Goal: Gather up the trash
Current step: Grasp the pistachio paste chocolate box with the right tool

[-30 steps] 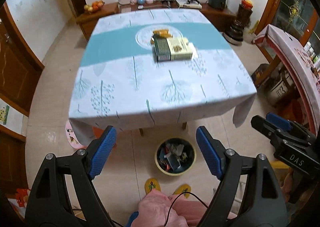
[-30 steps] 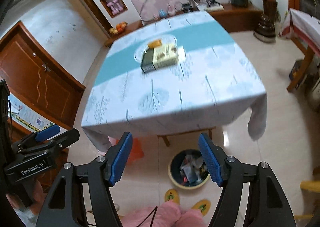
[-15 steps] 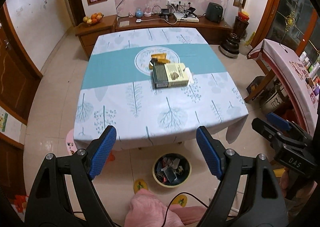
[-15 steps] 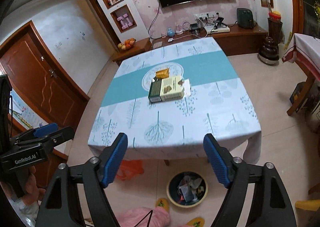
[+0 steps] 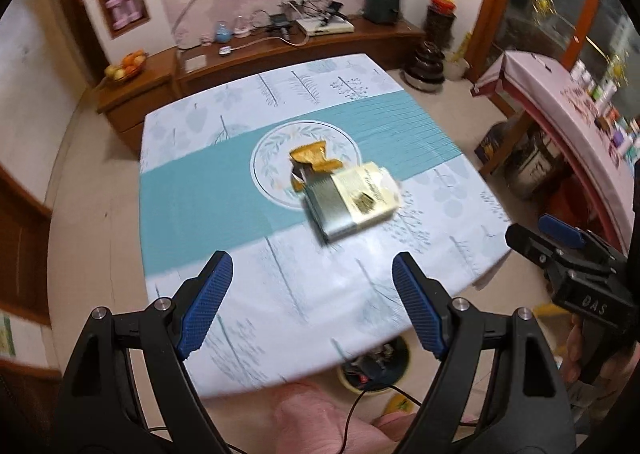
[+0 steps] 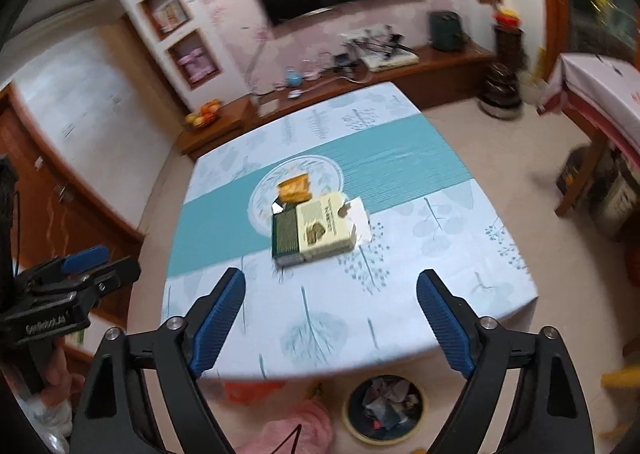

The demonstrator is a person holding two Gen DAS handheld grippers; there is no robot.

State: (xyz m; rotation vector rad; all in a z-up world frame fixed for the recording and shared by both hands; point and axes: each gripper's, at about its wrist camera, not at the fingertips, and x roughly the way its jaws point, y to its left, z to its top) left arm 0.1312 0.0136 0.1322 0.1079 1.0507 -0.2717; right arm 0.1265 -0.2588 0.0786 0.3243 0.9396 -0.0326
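A green and cream carton [image 5: 349,203] [image 6: 313,229] lies near the middle of the table with a crumpled orange wrapper [image 5: 314,159] [image 6: 295,188] just behind it. My left gripper [image 5: 310,279] hovers open over the near half of the tablecloth [image 5: 224,198], nothing between its blue pads. My right gripper [image 6: 331,299] also hangs above the near part of the table, its jaws opening and empty. A round bin [image 6: 385,405] [image 5: 374,366] full of trash stands on the floor under the table's near edge. Each gripper shows at the edge of the other's view.
A wooden TV cabinet [image 6: 360,74] with cables and a fruit bowl [image 6: 203,116] runs behind the table. A second covered table [image 5: 572,122] stands at the right, with boxes beneath. Brown cupboard doors [image 6: 52,198] line the left. A person's pink-clothed legs [image 5: 320,418] show below.
Both grippers have moved forward from the floor side to over the table, so the carton and wrapper look closer. The right gripper's jaws have spread wider. The bin has slid toward the bottom edge.
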